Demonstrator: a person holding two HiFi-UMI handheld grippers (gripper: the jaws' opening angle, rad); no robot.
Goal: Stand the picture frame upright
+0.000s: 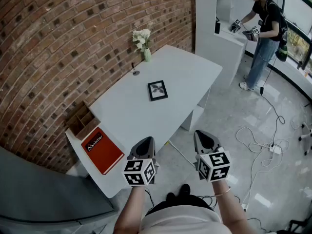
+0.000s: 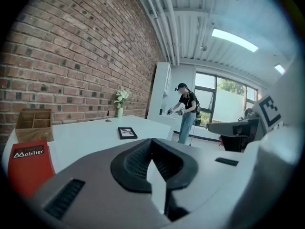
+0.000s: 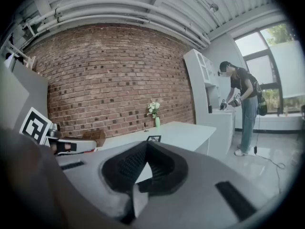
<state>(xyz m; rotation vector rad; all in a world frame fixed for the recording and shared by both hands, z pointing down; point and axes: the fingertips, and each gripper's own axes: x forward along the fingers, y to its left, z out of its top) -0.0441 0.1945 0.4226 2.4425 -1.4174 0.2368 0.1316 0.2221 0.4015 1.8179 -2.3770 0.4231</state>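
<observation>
Head view: picture frame [image 1: 157, 90] lies flat mid-table [image 1: 195, 72]; left gripper [image 1: 144, 148] and right gripper [image 1: 204, 141] hover closed and empty off the near edge, approach pending.

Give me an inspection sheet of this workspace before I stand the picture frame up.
Surface: white table, set against the wall.
Job's things: picture frame lies flat near the table's middle.
Clutter: flower vase and small dark stand by the wall; wooden organiser and red book at the near-left end.
Grippers: left tool and right tool both shut, empty, by the table's near edge.
Cables: white cable and power strip on the floor, right.
Surroundings: brick wall, white cabinet, another person working there.
</observation>
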